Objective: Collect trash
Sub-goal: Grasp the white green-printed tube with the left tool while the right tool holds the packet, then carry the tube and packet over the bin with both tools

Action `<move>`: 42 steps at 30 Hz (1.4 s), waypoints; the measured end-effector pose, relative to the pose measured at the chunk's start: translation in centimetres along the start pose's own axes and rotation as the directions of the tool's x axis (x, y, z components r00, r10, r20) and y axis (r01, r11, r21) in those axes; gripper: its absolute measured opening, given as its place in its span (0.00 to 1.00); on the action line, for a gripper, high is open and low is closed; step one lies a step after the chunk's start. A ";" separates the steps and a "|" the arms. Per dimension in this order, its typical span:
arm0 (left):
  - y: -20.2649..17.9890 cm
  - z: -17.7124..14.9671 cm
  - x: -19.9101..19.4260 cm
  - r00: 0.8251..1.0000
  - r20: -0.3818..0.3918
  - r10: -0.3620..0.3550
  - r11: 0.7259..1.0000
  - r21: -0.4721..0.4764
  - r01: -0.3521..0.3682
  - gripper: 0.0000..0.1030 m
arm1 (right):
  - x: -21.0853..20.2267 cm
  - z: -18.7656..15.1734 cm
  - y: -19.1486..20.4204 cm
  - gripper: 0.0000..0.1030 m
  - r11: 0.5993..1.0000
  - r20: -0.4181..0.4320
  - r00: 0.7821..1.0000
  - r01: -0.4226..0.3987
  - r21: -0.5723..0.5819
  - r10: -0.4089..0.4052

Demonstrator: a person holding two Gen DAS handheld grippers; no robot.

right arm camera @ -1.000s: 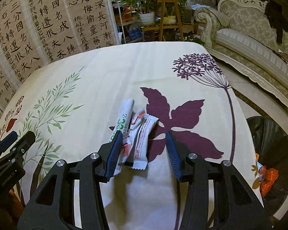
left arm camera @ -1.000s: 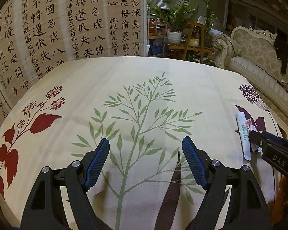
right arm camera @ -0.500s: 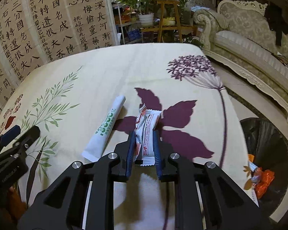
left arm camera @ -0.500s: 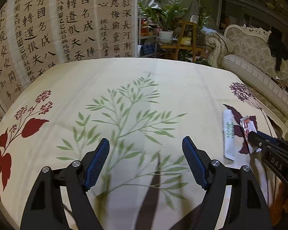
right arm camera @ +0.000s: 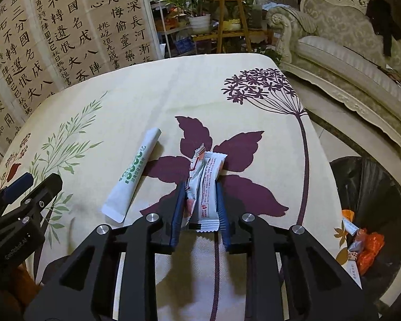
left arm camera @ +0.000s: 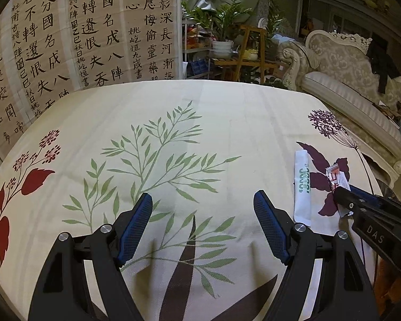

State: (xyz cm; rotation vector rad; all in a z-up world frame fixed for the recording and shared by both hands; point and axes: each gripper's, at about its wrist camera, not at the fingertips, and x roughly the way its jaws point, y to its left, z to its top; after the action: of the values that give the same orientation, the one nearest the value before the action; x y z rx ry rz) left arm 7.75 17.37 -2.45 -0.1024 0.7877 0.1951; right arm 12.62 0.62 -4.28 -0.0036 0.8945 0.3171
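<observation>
Two small white-and-red snack wrappers [right arm camera: 208,176] stand on edge between the blue pads of my right gripper [right arm camera: 200,184], which is shut on them while its jaws are opening slightly. They sit over the purple leaf print of the tablecloth [right arm camera: 227,101]. A long white sachet with green print [right arm camera: 135,171] lies flat just left of them. In the left wrist view the sachet [left arm camera: 302,184] and wrappers [left arm camera: 336,174] are at the right, with the right gripper [left arm camera: 342,191] on them. My left gripper [left arm camera: 202,195] is open and holds nothing, over the green plant print.
A black-lined bin [right arm camera: 374,187] with orange and white trash [right arm camera: 369,248] stands on the floor off the table's right edge. A calligraphy screen [left arm camera: 66,40] runs behind the table on the left. Potted plants [left arm camera: 222,26] and a pale sofa [left arm camera: 347,93] lie beyond.
The right jaws closed from wide apart onto the two wrappers, then eased out a little. The sachet now lies apart to the left. The left gripper drifted slightly right, still open.
</observation>
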 end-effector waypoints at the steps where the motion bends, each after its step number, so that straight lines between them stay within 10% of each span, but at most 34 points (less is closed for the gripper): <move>1: -0.1 0.0 0.0 1.000 -0.001 -0.001 1.000 0.001 0.001 0.73 | 0.0 0.0 0.0 0.30 1.000 -0.001 1.000 -0.007 -0.004 0.007; 31: -7.7 0.7 1.6 0.991 -0.044 -0.125 0.987 0.100 0.129 0.73 | -3.8 0.0 -5.9 0.12 0.995 0.099 0.994 0.042 0.085 -0.050; 42: -9.1 0.4 2.7 0.982 -0.113 -0.154 0.973 0.156 0.171 0.20 | -4.8 -0.7 -8.6 0.12 0.990 0.117 0.991 0.047 0.134 -0.063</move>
State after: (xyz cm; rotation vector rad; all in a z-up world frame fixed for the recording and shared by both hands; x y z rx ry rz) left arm 11.83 8.88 -3.94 -0.0196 0.8878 -0.0319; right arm 11.59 -8.99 -2.13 0.1112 0.7921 0.2046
